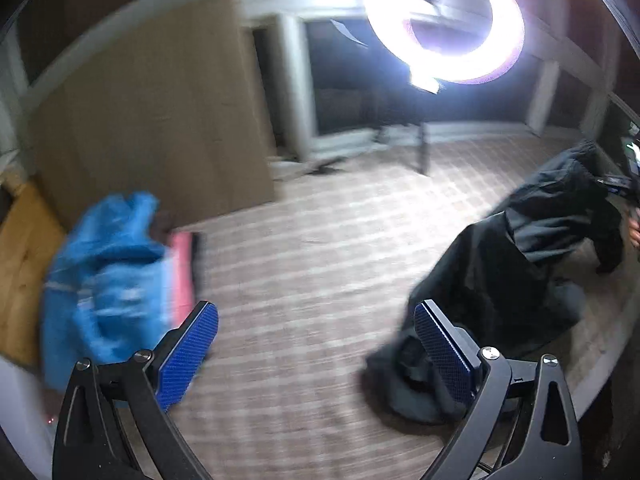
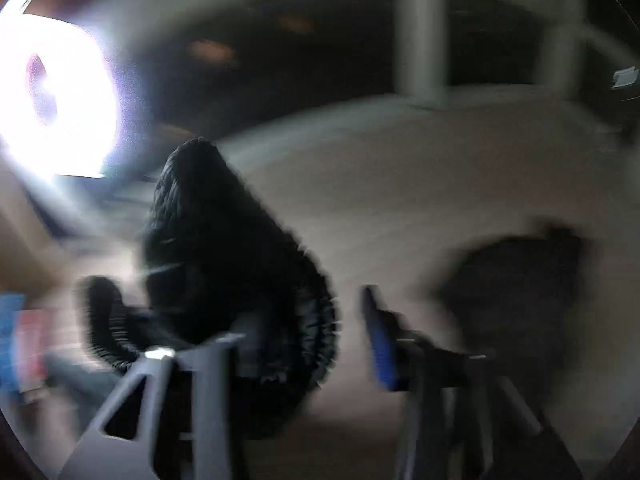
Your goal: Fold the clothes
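Across the striped beige woven surface (image 1: 312, 240), largest of all: a dark, crumpled fabric garment (image 1: 516, 280), rumpled and unfolded, heaped toward the right side, its upper part raised off the weave at the far right. Next in size, at the left edge: a bright blue plastic-looking bundle (image 1: 100, 280) over something pink, well apart from the dark cloth. Overhead, glaring: a white ring lamp (image 1: 444, 24). Smaller still, the left gripper (image 1: 316, 344), blue pads spread wide, released and holding nothing, one pad just beside the garment's near hem. In the right wrist view, heavily blurred: the right gripper (image 2: 304, 344) with jaws apart, dark ribbed cloth (image 2: 224, 248) bunched over its left finger; whether anything is truly pinched cannot be told. Judged as mid-handling, spreading or lifting the cloth. Best done slowly: take one layer at a hem or corner with each claw, draw the two apart until flat, then fold edge to edge, well away from the blue bundle.
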`<state>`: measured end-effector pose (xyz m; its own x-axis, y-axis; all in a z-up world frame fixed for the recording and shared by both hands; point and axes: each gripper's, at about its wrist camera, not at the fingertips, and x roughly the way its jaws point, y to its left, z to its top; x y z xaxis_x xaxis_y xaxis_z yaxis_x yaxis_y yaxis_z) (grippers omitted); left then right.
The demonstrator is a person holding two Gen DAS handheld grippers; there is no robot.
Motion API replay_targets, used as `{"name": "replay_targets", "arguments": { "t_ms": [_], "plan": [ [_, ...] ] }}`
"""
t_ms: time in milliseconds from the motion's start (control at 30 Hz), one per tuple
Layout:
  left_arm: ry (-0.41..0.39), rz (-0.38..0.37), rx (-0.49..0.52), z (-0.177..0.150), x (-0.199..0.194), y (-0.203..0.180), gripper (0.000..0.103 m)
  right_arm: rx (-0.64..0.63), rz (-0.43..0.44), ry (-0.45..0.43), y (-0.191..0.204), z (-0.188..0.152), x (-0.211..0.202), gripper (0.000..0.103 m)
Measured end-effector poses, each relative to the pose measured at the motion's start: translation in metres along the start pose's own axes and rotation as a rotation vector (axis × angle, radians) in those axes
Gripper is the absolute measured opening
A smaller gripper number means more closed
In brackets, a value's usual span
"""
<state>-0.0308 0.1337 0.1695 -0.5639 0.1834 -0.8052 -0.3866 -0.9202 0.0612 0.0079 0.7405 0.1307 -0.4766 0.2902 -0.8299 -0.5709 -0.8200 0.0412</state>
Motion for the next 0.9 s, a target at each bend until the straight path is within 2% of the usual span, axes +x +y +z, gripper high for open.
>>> {"name": "replay_targets", "arguments": {
  "t_ms": [133, 267, 367, 433, 467, 567, 700, 767, 800, 900],
  "plan": [
    [0.069, -0.150, 0.074, -0.002, 0.044, -0.062, 0.099, 0.035, 0.083, 0.017, -0.022, -0.034, -0.007, 0.045],
    [0.148, -0.252, 0.096, -0.005, 0.080, -0.112, 0.099, -0.005, 0.209, 0.071, 0.002, -0.065, 0.002, 0.048],
    [0.209, -0.307, 0.074, -0.003, 0.100, -0.144, 0.099, -0.077, 0.246, 0.105, 0.029, -0.062, 0.018, 0.049],
    [0.238, -0.351, 0.047, 0.000, 0.110, -0.163, 0.099, -0.096, 0.304, 0.143, 0.049, -0.057, 0.032, 0.049],
    [0.241, -0.355, 0.052, 0.000, 0.110, -0.170, 0.099, -0.107, 0.338, 0.163, 0.059, -0.055, 0.038, 0.049],
    [0.235, -0.338, 0.100, -0.006, 0.101, -0.185, 0.098, -0.197, 0.539, 0.247, 0.096, -0.083, 0.031, 0.049],
    [0.255, -0.297, 0.107, -0.024, 0.082, -0.157, 0.098, -0.340, 0.628, 0.328, 0.143, -0.143, 0.024, 0.049],
    [0.307, -0.287, 0.094, -0.045, 0.082, -0.143, 0.098, -0.390, 0.695, 0.373, 0.169, -0.169, 0.023, 0.050],
    [0.334, -0.283, 0.087, -0.055, 0.082, -0.136, 0.098, -0.430, 0.693, 0.379, 0.181, -0.179, 0.022, 0.050],
    [0.400, -0.272, 0.078, -0.083, 0.086, -0.123, 0.098, -0.585, 0.606, 0.346, 0.214, -0.206, 0.023, 0.047]
  ]
}}
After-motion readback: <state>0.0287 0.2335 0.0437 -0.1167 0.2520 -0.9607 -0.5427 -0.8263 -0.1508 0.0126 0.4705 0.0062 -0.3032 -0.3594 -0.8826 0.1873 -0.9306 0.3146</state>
